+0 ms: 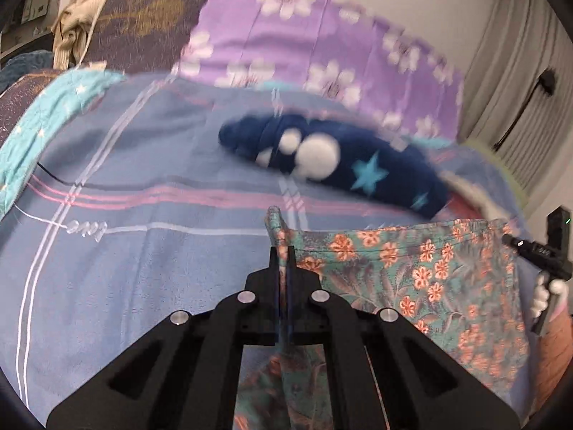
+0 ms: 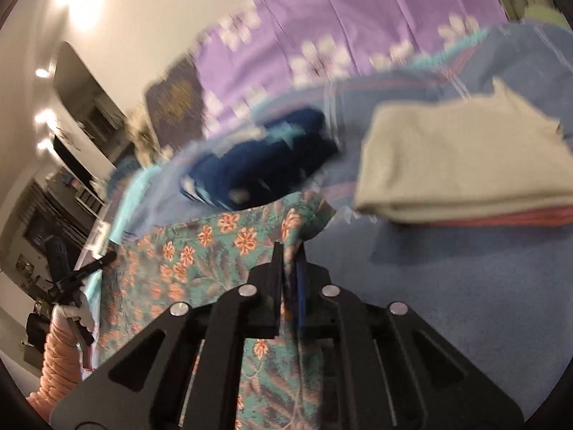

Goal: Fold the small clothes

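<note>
Bed (image 1: 143, 286) with blue plaid sheet; purple flowered sheet (image 1: 304, 46) behind, pale wall beyond. Left claw (image 1: 283, 254) pressed together, pinching one top corner of the teal flowered garment (image 1: 412, 279). Right claw (image 2: 288, 254) likewise pinching the opposite corner. Garment stretched between the two, just above the sheet. Beyond it lies a dark blue starred garment (image 1: 358, 165). Folded beige cloth (image 2: 465, 165) rests to the right, on a pink layer. Frames blurred.
</note>
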Demonstrator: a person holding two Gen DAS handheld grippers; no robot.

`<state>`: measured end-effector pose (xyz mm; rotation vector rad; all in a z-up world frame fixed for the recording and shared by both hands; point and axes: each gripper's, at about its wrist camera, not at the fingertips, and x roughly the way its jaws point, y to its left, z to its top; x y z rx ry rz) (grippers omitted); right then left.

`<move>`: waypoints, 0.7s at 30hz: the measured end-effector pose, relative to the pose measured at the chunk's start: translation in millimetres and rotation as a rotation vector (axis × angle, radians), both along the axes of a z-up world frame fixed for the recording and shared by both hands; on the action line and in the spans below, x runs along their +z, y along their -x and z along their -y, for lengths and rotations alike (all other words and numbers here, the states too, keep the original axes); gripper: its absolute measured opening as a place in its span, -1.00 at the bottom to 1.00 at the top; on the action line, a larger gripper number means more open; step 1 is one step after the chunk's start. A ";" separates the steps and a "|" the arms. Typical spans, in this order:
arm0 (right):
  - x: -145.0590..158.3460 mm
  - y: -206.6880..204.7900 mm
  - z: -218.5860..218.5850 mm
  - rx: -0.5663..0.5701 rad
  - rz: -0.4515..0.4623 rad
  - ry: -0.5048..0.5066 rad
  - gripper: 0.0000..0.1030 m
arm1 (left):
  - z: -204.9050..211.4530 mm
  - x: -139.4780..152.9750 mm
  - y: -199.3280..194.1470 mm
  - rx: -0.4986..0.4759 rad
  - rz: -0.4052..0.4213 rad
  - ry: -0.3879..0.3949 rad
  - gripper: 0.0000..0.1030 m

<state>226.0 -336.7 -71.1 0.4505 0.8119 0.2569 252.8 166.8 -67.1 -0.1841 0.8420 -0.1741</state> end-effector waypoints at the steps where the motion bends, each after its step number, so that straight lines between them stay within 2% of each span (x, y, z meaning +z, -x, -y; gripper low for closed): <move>1: -13.8 -8.5 -1.5 -0.013 -0.049 0.040 -0.75 | 1.6 -10.8 -5.9 -0.001 -0.035 -0.014 -0.92; 3: -32.9 -12.6 -1.0 -0.044 -0.108 0.093 -0.75 | 4.2 -27.0 -10.8 0.002 -0.082 -0.034 -0.90; 5: -45.4 -4.2 5.5 -0.065 -0.126 0.068 -0.76 | 3.3 -29.7 -5.5 0.001 -0.082 -0.035 -0.78; 7: -43.4 6.9 11.1 -0.077 -0.116 0.049 -0.75 | 0.5 -20.6 7.2 0.004 -0.048 -0.033 -0.53; 9: -34.8 25.7 16.3 -0.093 -0.091 0.060 -0.70 | -1.3 -9.7 19.1 0.006 -0.017 -0.039 -0.49; 12: -24.4 60.3 25.9 -0.101 -0.053 0.044 -0.70 | 0.4 13.9 53.5 -0.007 0.044 -0.024 -0.31; 15: -26.3 101.4 39.8 -0.122 -0.049 0.007 -0.70 | 19.8 27.4 90.8 -0.067 0.078 -0.006 -0.31; 19: -33.6 139.4 50.2 -0.158 -0.071 -0.027 -0.69 | 60.0 24.9 140.7 -0.169 0.077 -0.021 -0.30; 21: -35.1 165.5 53.2 -0.165 -0.059 -0.057 -0.64 | 64.7 22.9 164.5 -0.161 0.080 -0.025 -0.30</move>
